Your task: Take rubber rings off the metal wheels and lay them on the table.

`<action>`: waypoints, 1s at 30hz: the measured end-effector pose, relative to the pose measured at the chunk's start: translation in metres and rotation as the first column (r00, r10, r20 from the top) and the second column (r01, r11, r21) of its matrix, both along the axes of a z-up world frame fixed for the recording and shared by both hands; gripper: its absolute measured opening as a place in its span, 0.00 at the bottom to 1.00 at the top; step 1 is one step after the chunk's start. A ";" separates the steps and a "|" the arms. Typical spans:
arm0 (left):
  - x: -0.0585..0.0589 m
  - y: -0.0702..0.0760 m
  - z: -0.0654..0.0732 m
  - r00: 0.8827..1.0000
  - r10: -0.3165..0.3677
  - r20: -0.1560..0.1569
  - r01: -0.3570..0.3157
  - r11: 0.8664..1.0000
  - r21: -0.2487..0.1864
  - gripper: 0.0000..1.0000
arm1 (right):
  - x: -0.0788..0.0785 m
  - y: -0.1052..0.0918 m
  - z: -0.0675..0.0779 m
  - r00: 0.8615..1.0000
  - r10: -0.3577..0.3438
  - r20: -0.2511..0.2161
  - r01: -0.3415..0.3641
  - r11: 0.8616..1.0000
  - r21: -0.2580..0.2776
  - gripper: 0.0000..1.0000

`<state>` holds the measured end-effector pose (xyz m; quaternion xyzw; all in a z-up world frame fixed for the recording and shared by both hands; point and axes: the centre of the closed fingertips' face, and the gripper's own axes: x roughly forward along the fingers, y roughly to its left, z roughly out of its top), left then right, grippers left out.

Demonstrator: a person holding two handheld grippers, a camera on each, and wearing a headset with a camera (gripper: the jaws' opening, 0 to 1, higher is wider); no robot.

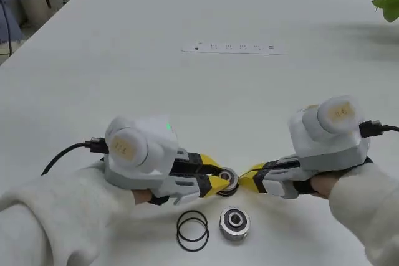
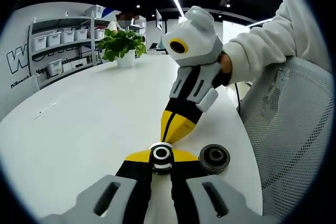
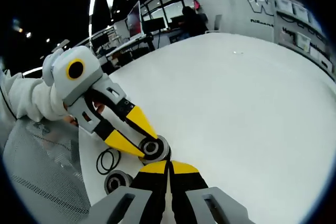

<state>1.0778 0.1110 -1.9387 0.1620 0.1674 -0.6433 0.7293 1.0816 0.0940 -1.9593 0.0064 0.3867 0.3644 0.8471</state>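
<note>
White desk [image 1: 124,79] all round. Held wheel [image 1: 229,177] low over it, clamped between the jaws of the left tool [image 1: 222,182]. Right tool [image 1: 244,181] opposite, jaws together, tips touching the held wheel's rim. Just nearer than the held wheel, second wheel [image 1: 235,223] lying flat, two loose rubber rings [image 1: 192,230] beside it. Far beyond the held wheel, power strip [image 1: 234,47].

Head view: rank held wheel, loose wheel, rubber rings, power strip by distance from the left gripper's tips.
1. Held wheel, between the left gripper jaws.
2. Loose wheel, on the table nearer the person.
3. Rubber rings, beside it; nearly tied with 2.
4. Power strip, far mid-table.
</note>
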 end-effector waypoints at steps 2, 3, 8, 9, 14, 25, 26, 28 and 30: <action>0.000 0.000 0.000 1.000 -0.001 0.001 0.001 1.000 0.000 0.07 | -0.002 0.001 0.000 0.999 -0.026 -0.028 0.027 0.999 0.030 0.00; 0.000 0.000 0.000 1.000 -0.001 0.001 0.001 1.000 0.000 0.07 | -0.001 0.001 0.000 0.998 -0.046 -0.048 0.049 0.998 0.050 0.00; 0.000 0.000 0.000 1.000 -0.003 0.003 0.003 1.000 -0.003 0.07 | 0.000 0.000 0.003 0.980 -0.136 -0.146 0.159 0.975 0.157 0.00; 0.000 0.000 0.000 1.000 -0.003 0.003 0.003 1.000 -0.004 0.07 | 0.000 0.000 0.005 0.977 -0.143 -0.157 0.169 0.971 0.168 0.00; 0.001 0.000 0.000 1.000 -0.002 0.001 0.002 1.000 -0.014 0.07 | -0.003 0.003 0.009 0.970 -0.162 -0.182 0.196 0.962 0.191 0.00; 0.002 0.001 0.000 1.000 -0.002 0.002 0.002 1.000 -0.011 0.07 | 0.000 0.006 0.015 0.970 -0.156 -0.186 0.199 0.950 0.239 0.00; 0.002 0.001 0.000 1.000 -0.001 0.002 0.001 1.000 -0.011 0.07 | 0.000 0.006 0.015 0.971 -0.153 -0.184 0.195 0.951 0.241 0.00; 0.002 0.001 0.000 1.000 0.000 0.001 0.000 1.000 -0.009 0.07 | 0.000 0.008 0.016 0.973 -0.147 -0.181 0.189 0.952 0.242 0.00; 0.002 0.001 0.000 1.000 0.001 0.002 -0.001 1.000 -0.008 0.07 | -0.001 0.010 0.017 0.974 -0.142 -0.177 0.182 0.954 0.240 0.00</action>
